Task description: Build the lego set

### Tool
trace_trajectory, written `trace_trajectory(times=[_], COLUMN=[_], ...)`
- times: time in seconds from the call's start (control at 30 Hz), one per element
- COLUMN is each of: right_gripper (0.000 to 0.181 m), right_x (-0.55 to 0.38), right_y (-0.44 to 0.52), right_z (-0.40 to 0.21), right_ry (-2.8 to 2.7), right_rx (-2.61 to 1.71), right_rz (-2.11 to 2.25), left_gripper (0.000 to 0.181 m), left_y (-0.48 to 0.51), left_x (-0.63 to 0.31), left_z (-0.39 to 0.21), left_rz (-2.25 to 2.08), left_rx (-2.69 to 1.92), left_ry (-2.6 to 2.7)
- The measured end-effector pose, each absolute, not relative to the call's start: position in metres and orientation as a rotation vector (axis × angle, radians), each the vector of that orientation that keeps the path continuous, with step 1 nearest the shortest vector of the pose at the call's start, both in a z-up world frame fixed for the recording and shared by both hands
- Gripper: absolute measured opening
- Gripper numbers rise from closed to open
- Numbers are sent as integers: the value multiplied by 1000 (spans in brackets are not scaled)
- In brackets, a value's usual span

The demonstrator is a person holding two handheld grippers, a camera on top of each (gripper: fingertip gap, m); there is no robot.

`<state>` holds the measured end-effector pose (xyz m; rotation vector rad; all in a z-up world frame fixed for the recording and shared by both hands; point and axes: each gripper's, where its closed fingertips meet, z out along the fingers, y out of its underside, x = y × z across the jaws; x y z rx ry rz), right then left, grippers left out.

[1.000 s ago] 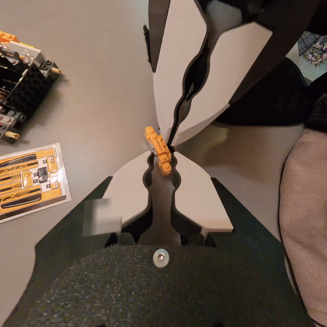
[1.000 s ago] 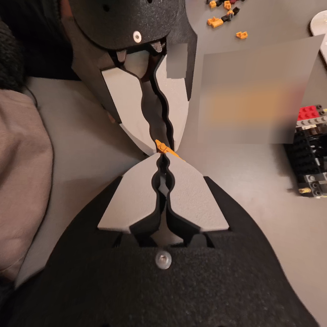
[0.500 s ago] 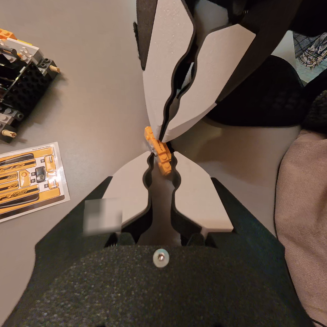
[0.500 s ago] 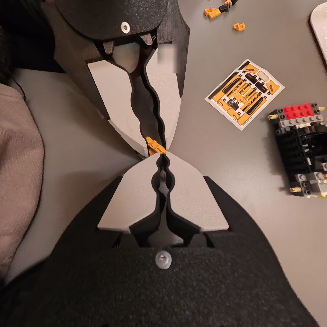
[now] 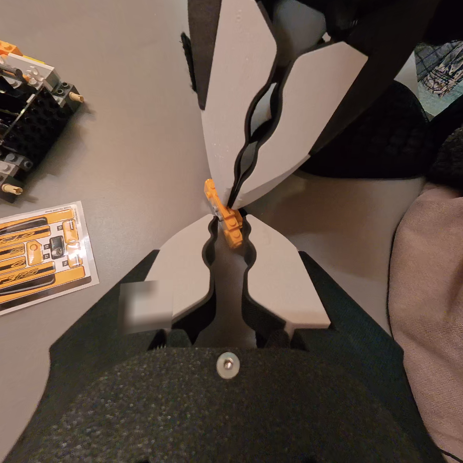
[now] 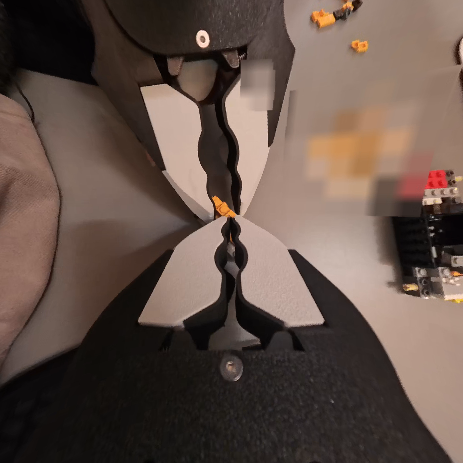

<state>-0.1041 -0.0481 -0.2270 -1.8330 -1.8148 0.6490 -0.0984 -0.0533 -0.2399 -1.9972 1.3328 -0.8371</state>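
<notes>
A small orange lego assembly (image 5: 231,228) with a grey part at one side is held above the grey table between both grippers. My left gripper (image 5: 229,220) is shut on its lower end. My right gripper (image 5: 233,204) comes in from above, tip to tip with the left, and is shut on a thin orange part of it. In the right wrist view the orange assembly (image 6: 221,206) sits just beyond my right gripper (image 6: 229,220), between the tips of the left gripper (image 6: 225,211). A partly built black lego model (image 5: 25,120) with grey and red bricks (image 6: 426,250) stands on the table.
An orange and black sticker sheet (image 5: 42,253) lies near the model. Loose orange and black pieces (image 6: 323,18) and a single orange piece (image 6: 359,46) lie at the far side. Beige fabric (image 5: 431,300) borders the table edge. Left and right tips are no more than a few centimetres apart. The single orange piece (image 6: 359,46) is about equally far from each gripper, around 20 centimeters.
Both grippers stay shut on the orange assembly. The right gripper tilted left and then back to the right. The model sits farther right in the right wrist view.
</notes>
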Motion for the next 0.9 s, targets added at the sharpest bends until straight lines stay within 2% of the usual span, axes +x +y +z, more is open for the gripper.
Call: trace_trajectory(times=[0.23, 0.33, 0.77, 0.9], right_gripper=[0, 0, 0, 0], right_x=[-92, -95, -96, -101], right_y=[-49, -53, -49, -49], right_z=[-229, -217, -226, -207], right_ry=[-1816, -1688, -1762, -1627], right_rx=[-1937, -1972, -1944, -1898], right_rz=[678, 869, 730, 873], left_gripper=[18, 18, 18, 18], left_y=[-54, -54, -54, -54], left_x=[-98, -98, -98, -98], left_z=[-240, -240, -240, -240], left_rz=[-839, -840, -845, -843], left_rx=[-1998, -1997, -1994, -1974], left_ry=[1334, 1335, 1340, 1355])
